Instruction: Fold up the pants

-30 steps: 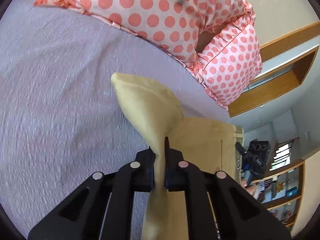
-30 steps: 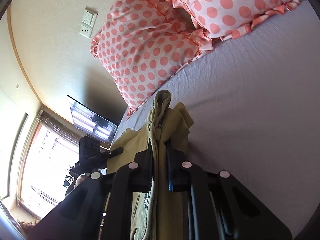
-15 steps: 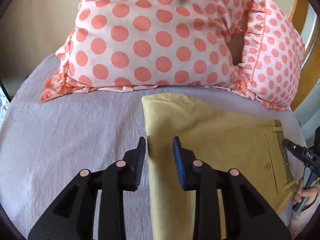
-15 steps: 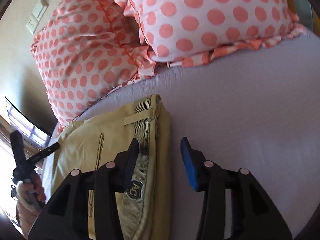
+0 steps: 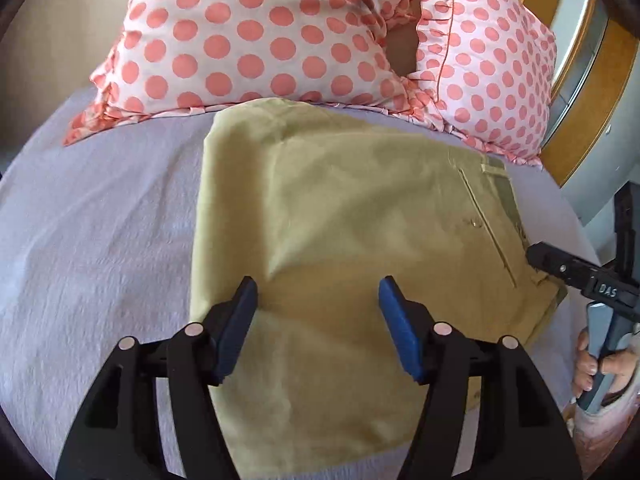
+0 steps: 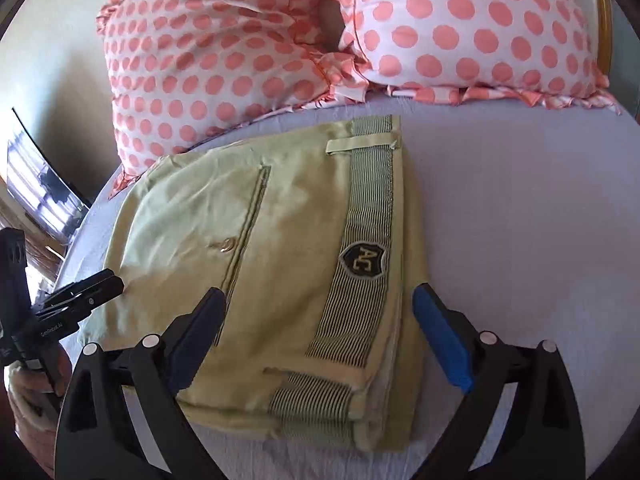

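Khaki pants (image 5: 340, 232) lie folded into a flat rectangle on the lilac bed sheet (image 5: 100, 240), just below the pillows. In the right wrist view the pants (image 6: 280, 240) show their striped waistband with an AC badge (image 6: 363, 261) and a back pocket. My left gripper (image 5: 318, 296) is open and empty, hovering over the pants' near left part. My right gripper (image 6: 318, 312) is open and empty over the waistband end. Each gripper shows at the edge of the other's view, the right one (image 5: 568, 268) and the left one (image 6: 76, 292).
Two white pillows with coral dots (image 5: 260, 36) (image 6: 460, 28) lie against the wall at the head of the bed. A wooden frame (image 5: 580, 80) stands at the right. A window (image 6: 36, 188) is at the left. Sheet spreads around the pants.
Both grippers let go of the pants and opened wide. The pants, held up a second ago, now lie flat and folded on the bed. Both grippers have drawn back.
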A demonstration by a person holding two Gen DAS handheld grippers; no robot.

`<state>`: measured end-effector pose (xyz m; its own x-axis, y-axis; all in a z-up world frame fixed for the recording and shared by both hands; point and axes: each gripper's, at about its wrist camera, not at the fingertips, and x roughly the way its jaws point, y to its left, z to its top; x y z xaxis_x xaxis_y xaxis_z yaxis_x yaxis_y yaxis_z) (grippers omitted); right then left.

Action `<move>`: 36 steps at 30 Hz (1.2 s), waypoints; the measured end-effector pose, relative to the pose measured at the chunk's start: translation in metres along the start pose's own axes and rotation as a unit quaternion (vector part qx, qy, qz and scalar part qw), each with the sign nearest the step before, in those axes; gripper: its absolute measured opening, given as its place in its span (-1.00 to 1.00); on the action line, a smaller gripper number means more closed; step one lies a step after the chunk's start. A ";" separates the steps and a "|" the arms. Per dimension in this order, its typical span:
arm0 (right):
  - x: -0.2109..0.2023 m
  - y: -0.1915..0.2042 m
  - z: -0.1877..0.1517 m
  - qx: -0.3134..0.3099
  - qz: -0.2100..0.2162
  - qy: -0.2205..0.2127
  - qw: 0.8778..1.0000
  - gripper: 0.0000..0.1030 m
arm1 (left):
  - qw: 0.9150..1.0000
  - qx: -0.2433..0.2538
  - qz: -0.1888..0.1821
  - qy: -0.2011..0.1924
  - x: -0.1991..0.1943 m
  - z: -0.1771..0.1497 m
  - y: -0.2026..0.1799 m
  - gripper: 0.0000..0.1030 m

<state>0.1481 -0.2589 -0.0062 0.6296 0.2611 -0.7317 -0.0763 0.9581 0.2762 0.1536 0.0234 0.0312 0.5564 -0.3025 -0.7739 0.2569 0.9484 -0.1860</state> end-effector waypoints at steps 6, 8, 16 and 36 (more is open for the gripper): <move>-0.049 0.038 -0.073 -0.061 -0.045 -0.081 0.994 0.97 | 0.998 0.017 0.043 -0.043 -0.053 -0.071 -0.020 0.96; -0.053 0.048 -0.091 -0.072 -0.053 -0.089 0.992 0.97 | 0.997 0.014 0.060 -0.050 -0.060 -0.090 -0.029 0.96; -0.035 0.058 -0.116 -0.082 -0.091 -0.072 0.990 0.97 | 0.992 0.018 0.113 -0.045 -0.050 -0.118 -0.042 0.96; -0.038 0.060 -0.133 -0.076 -0.112 -0.121 0.983 0.97 | 0.988 0.025 0.116 -0.102 -0.052 -0.133 -0.045 0.97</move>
<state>0.0168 -0.1956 -0.0452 0.8079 0.0227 -0.5888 -0.0173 0.9997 0.0149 0.0076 0.0087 -0.0010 0.7510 -0.0958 -0.6534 0.1394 0.9901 0.0151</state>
